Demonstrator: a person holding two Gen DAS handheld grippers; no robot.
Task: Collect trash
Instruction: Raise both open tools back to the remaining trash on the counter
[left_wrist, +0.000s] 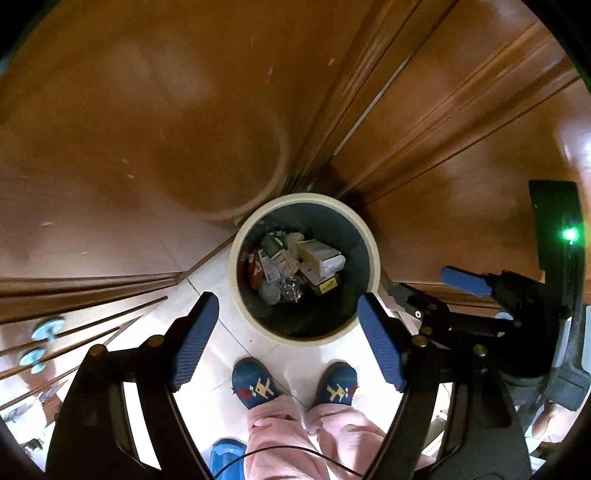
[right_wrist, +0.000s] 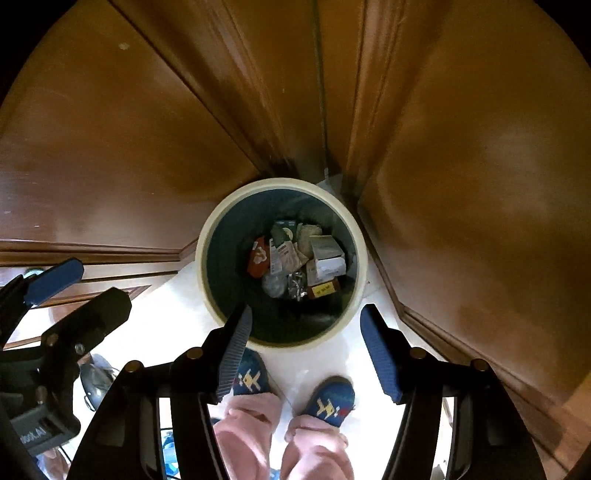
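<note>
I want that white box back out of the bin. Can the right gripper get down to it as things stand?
Probably yes: the right gripper hangs open above the bin, and the white box lies on top of the trash, uncovered.

Cream-rimmed bin (right_wrist: 207, 236) (dark inside), blue patterned slippers (right_wrist: 330, 400), pink trousers (right_wrist: 247, 428)
</note>
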